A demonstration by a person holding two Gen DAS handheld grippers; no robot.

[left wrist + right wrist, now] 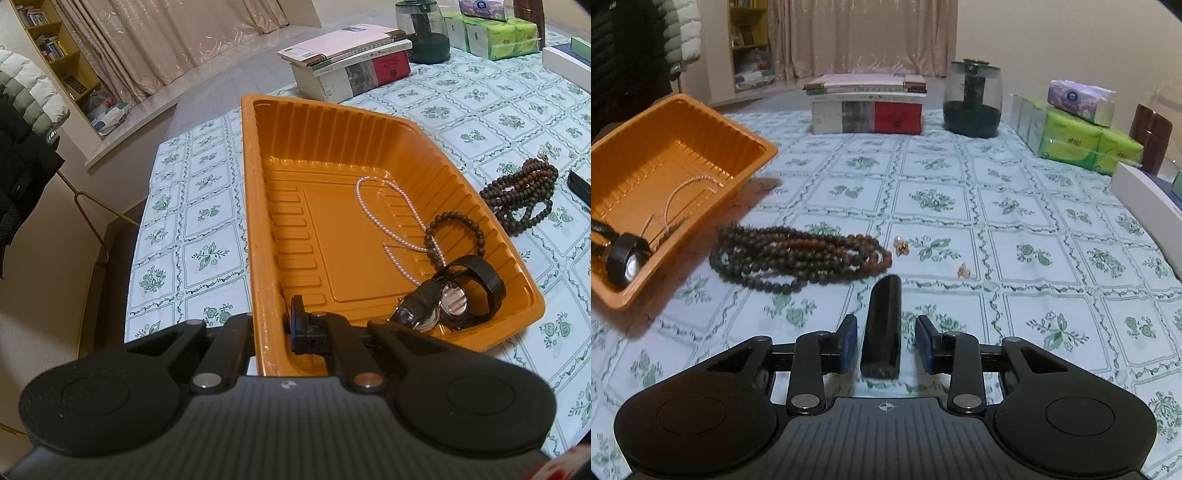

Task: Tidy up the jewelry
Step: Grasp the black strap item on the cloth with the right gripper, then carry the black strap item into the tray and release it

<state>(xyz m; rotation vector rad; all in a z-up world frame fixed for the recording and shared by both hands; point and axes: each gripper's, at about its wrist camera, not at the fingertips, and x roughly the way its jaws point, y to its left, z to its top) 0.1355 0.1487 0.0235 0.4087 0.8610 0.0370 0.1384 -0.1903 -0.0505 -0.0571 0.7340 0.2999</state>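
An orange plastic tray (369, 122) sits on the floral tablecloth. It holds a pink pearl necklace (384, 210), a dark bead bracelet (454, 236) and two black watches (454, 299). My left gripper (271, 320) is shut on the tray's near left wall, one finger outside and one inside. On the cloth right of the tray (676, 110) lies a pile of dark brown bead strands (798, 254), with two small earrings (902, 246) beyond it. My right gripper (886, 334) is open around a black oblong bar (882, 317) lying on the cloth, with a gap on each side.
At the table's far side stand a stack of books (868, 107), a glass jar (973, 99), tissue packs (1082, 140), a brown cylinder (1150, 136) and a white box (1145, 195). The table's left edge (147, 206) runs close to the tray.
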